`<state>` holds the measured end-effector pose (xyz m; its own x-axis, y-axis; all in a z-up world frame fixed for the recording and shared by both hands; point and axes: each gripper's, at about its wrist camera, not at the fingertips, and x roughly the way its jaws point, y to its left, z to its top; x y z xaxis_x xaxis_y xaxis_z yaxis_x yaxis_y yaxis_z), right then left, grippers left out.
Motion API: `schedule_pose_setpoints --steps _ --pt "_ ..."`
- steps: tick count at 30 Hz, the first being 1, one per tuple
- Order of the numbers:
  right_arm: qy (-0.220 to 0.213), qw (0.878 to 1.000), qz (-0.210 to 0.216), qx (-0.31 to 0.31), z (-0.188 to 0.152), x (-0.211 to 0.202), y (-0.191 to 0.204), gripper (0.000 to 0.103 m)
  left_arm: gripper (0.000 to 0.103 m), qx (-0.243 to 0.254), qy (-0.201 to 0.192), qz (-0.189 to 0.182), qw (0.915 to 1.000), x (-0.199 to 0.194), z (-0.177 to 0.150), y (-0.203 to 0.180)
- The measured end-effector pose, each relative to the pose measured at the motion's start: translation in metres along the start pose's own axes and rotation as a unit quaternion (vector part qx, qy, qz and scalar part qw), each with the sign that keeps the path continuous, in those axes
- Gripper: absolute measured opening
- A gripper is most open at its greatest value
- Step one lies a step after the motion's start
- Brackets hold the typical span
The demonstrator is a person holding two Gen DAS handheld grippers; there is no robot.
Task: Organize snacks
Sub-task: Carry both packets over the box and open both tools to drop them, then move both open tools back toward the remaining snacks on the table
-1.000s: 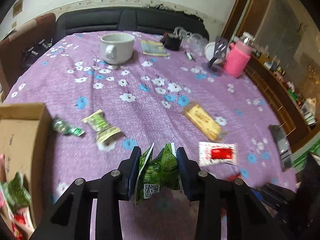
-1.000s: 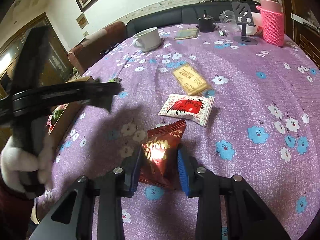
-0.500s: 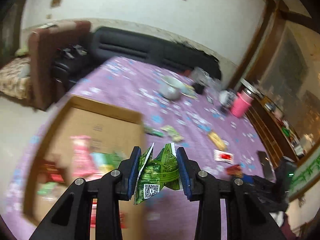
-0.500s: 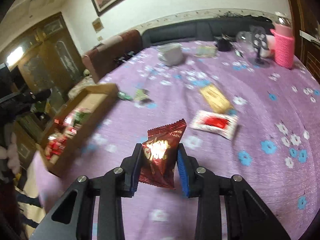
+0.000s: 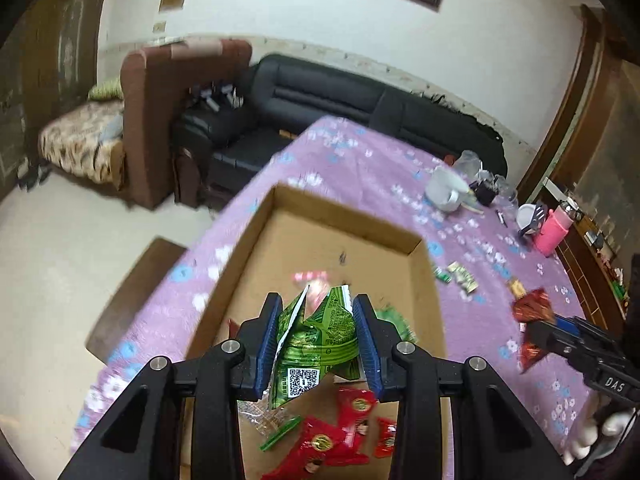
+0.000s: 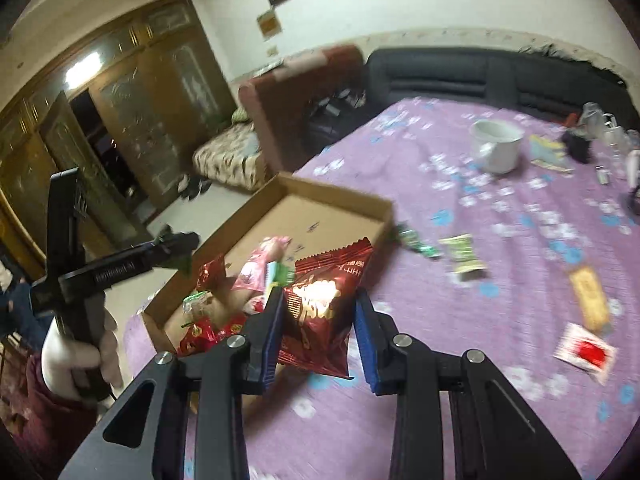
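Note:
My left gripper (image 5: 318,340) is shut on a green snack packet (image 5: 320,340) and holds it over the open cardboard box (image 5: 348,224), which has several red and green snack packets (image 5: 332,436) in it. My right gripper (image 6: 318,332) is shut on a dark red snack bag (image 6: 320,304) and holds it above the table beside the box's (image 6: 340,196) near right edge. The right gripper with its red bag also shows in the left wrist view (image 5: 536,320); the left gripper shows in the right wrist view (image 6: 176,248).
On the purple flowered tablecloth (image 6: 500,184) lie two green sweets (image 6: 460,252), a yellow biscuit pack (image 6: 592,300) and a white-and-red packet (image 6: 584,350). A white mug (image 6: 496,144), a pink bottle (image 5: 554,230) and small items stand at the far end. The table edge and floor lie left.
Both grippers have swung left from the loose snacks toward the box. The left gripper with the green packet is now over the box; the right gripper with the red bag has come up beside it.

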<state>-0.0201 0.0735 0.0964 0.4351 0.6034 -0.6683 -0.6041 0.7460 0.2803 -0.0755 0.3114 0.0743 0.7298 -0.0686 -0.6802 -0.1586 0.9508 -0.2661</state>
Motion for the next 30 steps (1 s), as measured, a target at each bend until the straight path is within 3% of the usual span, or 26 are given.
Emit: schedule_pose_setpoints --steps 9,14,19,24,28,30 --pt "0.052 0.998 -0.028 -0.020 0.024 0.095 0.023 0.033 0.044 -0.019 0.028 -0.030 0.9990 0.026 -0.004 0.012" --pt "0.059 0.998 -0.024 0.008 0.036 0.112 0.011 0.040 0.063 -0.030 0.013 -0.040 0.9986 0.016 -0.004 0.014" --pt "0.021 0.999 -0.032 0.022 0.038 0.074 -0.008 0.042 0.063 -0.027 -0.008 -0.048 0.9984 -0.007 -0.003 0.004" --pt "-0.017 0.998 -0.053 0.042 0.026 0.014 -0.039 0.045 0.063 -0.006 -0.043 -0.082 0.9957 -0.049 -0.001 -0.032" --pt "-0.047 0.993 -0.080 0.071 0.012 -0.045 -0.077 0.045 0.064 0.018 -0.067 -0.132 0.9889 -0.096 0.000 -0.077" --pt "-0.065 0.990 -0.098 0.084 0.007 -0.077 -0.094 0.045 0.069 0.026 -0.078 -0.156 0.9843 -0.121 0.002 -0.097"
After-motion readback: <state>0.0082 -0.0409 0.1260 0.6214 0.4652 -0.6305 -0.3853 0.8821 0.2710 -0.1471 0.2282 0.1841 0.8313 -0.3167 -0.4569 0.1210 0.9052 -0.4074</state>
